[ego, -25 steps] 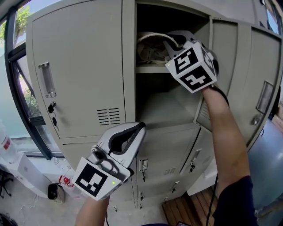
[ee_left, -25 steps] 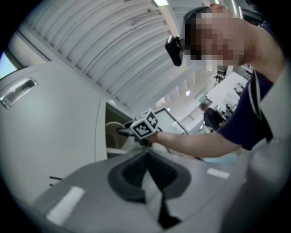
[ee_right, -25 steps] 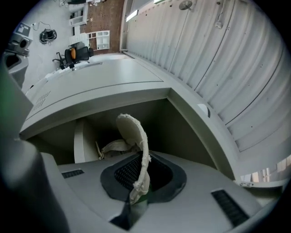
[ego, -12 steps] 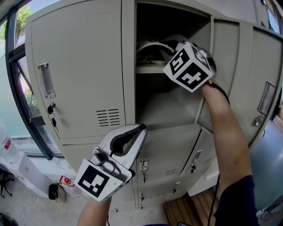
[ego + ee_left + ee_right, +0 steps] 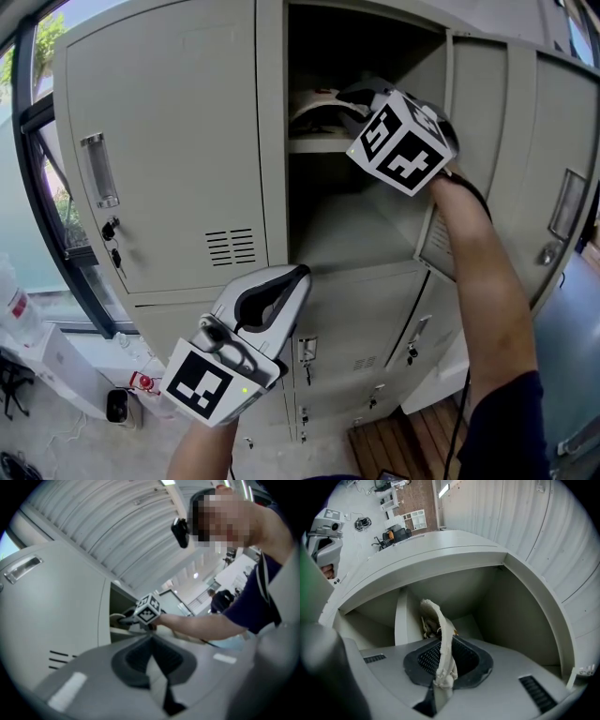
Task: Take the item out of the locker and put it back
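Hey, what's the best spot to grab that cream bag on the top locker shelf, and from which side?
Grip its strap, coming level through the locker at its open front. The strap stands up as a thin band, while the bag itself is bulky. The right gripper is shut on it this way.

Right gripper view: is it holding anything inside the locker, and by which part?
Yes. The right gripper is shut on the cream fabric item, pinching a narrow strap-like strip of it between the pads. The left gripper holds nothing.
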A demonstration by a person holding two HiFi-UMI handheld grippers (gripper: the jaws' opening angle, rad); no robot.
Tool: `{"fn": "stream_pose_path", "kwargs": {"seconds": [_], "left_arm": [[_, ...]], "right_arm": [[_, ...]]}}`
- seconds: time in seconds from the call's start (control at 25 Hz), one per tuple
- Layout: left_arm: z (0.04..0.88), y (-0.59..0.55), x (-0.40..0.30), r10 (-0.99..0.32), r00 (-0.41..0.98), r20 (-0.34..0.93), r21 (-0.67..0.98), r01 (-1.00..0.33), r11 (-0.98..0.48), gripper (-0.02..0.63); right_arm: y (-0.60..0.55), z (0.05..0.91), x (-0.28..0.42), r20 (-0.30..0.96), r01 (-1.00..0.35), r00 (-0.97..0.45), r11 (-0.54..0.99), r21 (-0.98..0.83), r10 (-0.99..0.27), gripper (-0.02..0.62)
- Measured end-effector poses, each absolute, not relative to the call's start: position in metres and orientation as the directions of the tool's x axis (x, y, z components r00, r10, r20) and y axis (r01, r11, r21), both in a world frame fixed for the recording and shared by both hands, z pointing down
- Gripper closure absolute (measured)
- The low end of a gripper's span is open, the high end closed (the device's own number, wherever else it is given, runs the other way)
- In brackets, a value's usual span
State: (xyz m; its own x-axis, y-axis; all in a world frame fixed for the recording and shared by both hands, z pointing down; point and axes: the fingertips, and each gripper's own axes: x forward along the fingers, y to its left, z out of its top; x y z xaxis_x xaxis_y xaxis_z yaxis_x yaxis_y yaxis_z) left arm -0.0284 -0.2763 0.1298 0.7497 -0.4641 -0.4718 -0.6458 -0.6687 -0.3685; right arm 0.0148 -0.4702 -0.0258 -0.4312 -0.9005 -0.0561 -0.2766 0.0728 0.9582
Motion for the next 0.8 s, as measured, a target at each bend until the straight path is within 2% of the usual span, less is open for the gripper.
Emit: {"fn": "stream_pose_path", "kwargs": {"seconds": [0.28, 0.48, 0.8], "left_arm": [[0.134, -0.276, -0.028, -0.472, 0.75, -0.462, -0.367, -0.647, -0.669, 0.603], [0.132, -0.27, -0.025, -0.449, 0.757, -0.474, -0.374, -0.635, -0.676, 0.603], [0.139, -0.27, -0.024, -0.47, 0.76, -0.448, -0.363, -0.636, -0.682, 0.603]], "right_arm": [[-0.464, -0.019, 0.015, -0.012, -0.28, -0.456, 0.131, 0.951, -0.89, 0.57], [-0.459, -0.016, 0.017, -0.003, -0.288, -0.462, 0.147, 0.946, -0.887, 0.52], [-0.45, -0.008, 0.02, 0.021, -0.303, -0.476, 0.186, 0.935, -0.879, 0.492]]}}
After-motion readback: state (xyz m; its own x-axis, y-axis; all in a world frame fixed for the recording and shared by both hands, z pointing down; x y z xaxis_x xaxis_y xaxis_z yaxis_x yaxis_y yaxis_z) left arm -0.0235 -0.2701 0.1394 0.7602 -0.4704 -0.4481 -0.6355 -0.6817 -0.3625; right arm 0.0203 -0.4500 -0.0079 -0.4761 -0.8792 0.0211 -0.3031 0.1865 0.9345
